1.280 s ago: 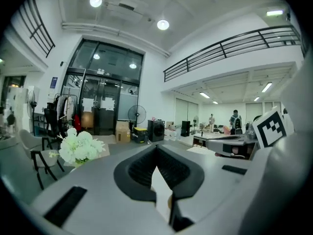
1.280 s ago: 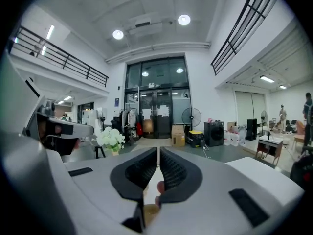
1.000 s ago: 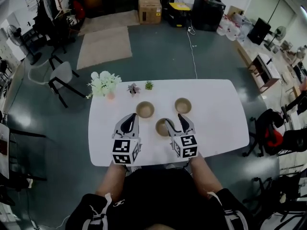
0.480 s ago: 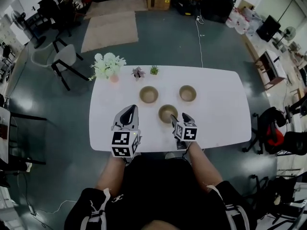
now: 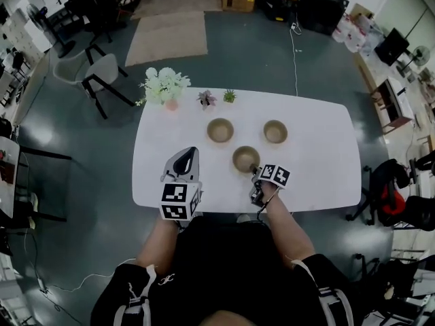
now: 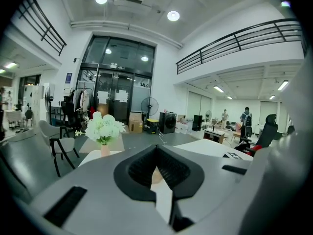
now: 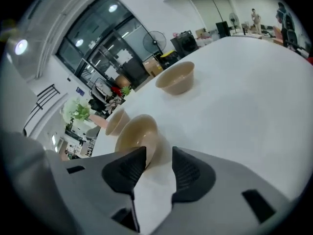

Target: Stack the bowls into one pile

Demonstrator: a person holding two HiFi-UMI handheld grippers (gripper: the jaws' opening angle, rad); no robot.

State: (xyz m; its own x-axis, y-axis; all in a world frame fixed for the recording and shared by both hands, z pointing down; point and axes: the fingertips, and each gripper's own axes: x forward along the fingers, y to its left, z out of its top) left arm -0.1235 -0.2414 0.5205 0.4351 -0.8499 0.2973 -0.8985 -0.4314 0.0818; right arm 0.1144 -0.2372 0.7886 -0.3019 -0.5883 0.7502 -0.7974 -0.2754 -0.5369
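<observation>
Three tan bowls stand apart on the white table (image 5: pixel 312 175): a near bowl (image 5: pixel 246 159), a far left bowl (image 5: pixel 220 130) and a far right bowl (image 5: pixel 275 131). My right gripper (image 5: pixel 256 174) is tilted down at the near bowl's front right rim. In the right gripper view, that near bowl (image 7: pixel 137 131) has its rim between the jaws of my right gripper (image 7: pixel 156 155). One pad is inside the bowl and one outside. The jaws are closing, with a gap still showing. My left gripper (image 5: pixel 185 153) hovers left of the near bowl, shut and holding nothing.
White flowers in a pink vase (image 5: pixel 165 87) and two small potted plants (image 5: pixel 206 98) stand along the table's far edge. A chair (image 5: pixel 102 70) stands beyond the far left corner. In the left gripper view, the flowers (image 6: pixel 104 129) appear ahead.
My right gripper has dropped, rolled over and come onto the near bowl's rim, its jaws narrower than before. My left gripper has sunk a little. The bowls have not moved.
</observation>
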